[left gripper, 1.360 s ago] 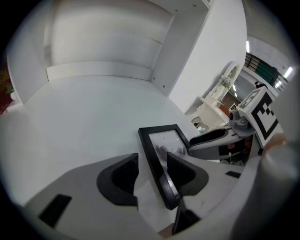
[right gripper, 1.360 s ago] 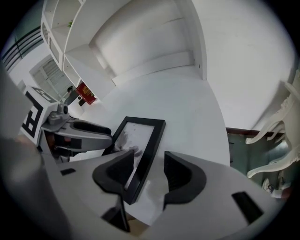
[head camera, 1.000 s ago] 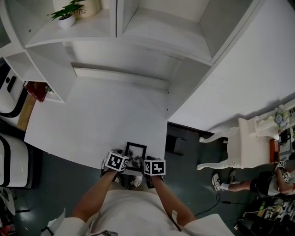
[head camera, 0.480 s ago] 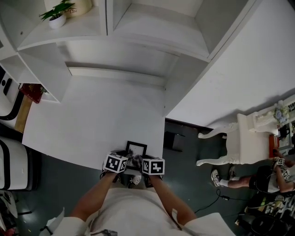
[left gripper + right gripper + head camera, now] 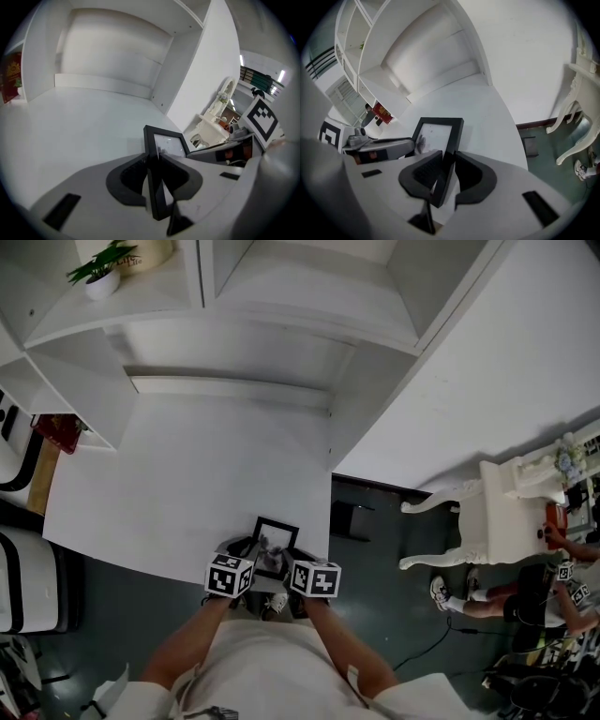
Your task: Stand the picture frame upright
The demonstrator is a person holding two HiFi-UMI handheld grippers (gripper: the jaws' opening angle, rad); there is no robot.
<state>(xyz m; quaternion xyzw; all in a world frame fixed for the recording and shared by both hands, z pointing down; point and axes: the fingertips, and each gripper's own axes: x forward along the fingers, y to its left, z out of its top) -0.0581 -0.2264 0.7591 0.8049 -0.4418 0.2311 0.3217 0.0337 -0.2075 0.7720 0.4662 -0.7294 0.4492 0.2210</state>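
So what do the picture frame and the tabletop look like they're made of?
The picture frame: black border with a matte, even finish, likely painted wood or plastic; cannot tell which. Its pane looks like glass or clear plastic, given the pale sheen. The tabletop: smooth white board, probably laminate or painted, with a soft, low-gloss reflection and no grain showing.

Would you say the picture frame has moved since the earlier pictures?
Yes; the picture frame has shifted away from the near table edge, toward the shelves.
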